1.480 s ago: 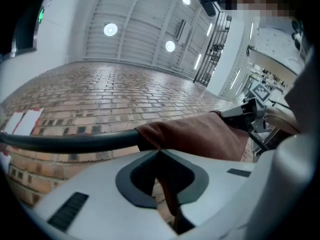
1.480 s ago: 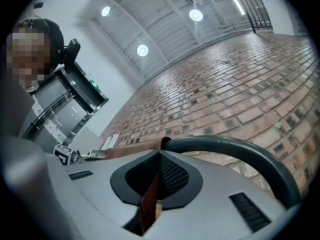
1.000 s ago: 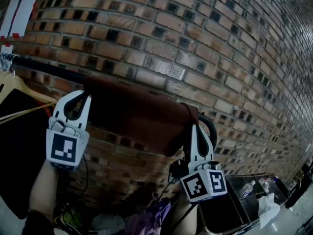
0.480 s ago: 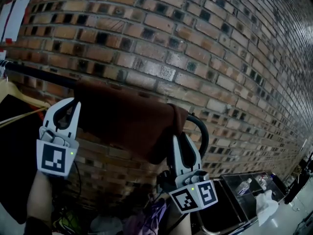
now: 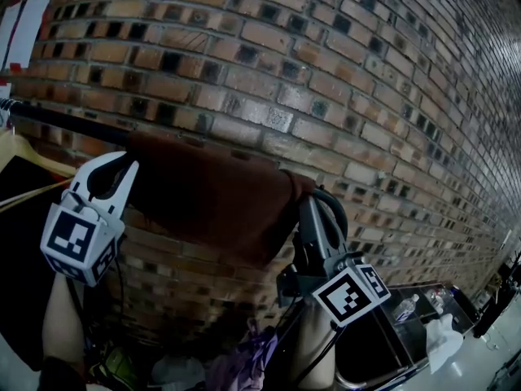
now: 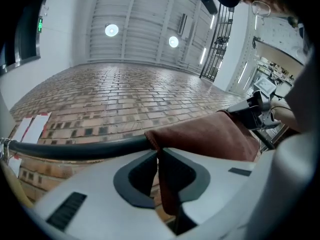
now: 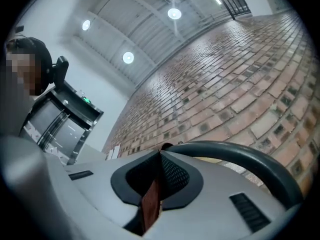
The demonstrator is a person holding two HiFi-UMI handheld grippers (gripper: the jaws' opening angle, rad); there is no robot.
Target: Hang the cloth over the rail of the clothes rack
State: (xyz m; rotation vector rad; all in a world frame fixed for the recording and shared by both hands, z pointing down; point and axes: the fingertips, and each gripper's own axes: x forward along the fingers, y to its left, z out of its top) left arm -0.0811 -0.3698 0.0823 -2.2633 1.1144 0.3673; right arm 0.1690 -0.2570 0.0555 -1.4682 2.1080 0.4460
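Observation:
A dark reddish-brown cloth [image 5: 212,194] hangs draped over the black rail [image 5: 57,119] in front of the brick wall. My left gripper [image 5: 129,168] is at the cloth's left edge. In the left gripper view its tips [image 6: 158,151] still pinch the cloth [image 6: 210,136] just under the rail [image 6: 75,148], and the jaws are opening. My right gripper [image 5: 303,206] is at the cloth's right edge, where the rail curves down. Its jaws [image 7: 161,154] are shut on a thin fold of cloth [image 7: 150,204] beside the rail [image 7: 235,156].
A wooden hanger [image 5: 24,149] with a dark garment hangs on the rail at far left. White papers [image 5: 28,23] are stuck on the brick wall [image 5: 326,55]. Below lie a purple fabric heap [image 5: 244,357] and a clear-topped cart [image 5: 399,332] at lower right.
Both grippers stay at the cloth's ends. The left gripper's marker cube has swung down and to the left; the right one's has swung right. The cloth stays on the rail.

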